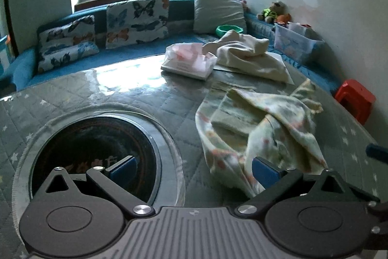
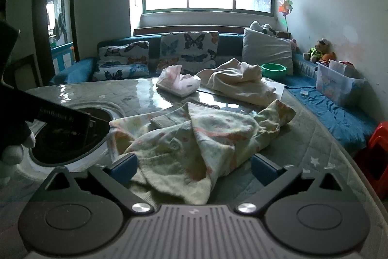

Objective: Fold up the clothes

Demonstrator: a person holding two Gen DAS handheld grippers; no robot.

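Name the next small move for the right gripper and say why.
Probably ease the right gripper forward and close on the printed garment's near edge: it lies crumpled between the open fingers, not gripped, and the left gripper is open too.

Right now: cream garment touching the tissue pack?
Touching. Left wrist view: the cream garment overlaps the tissue pack at its right edge, no gap.
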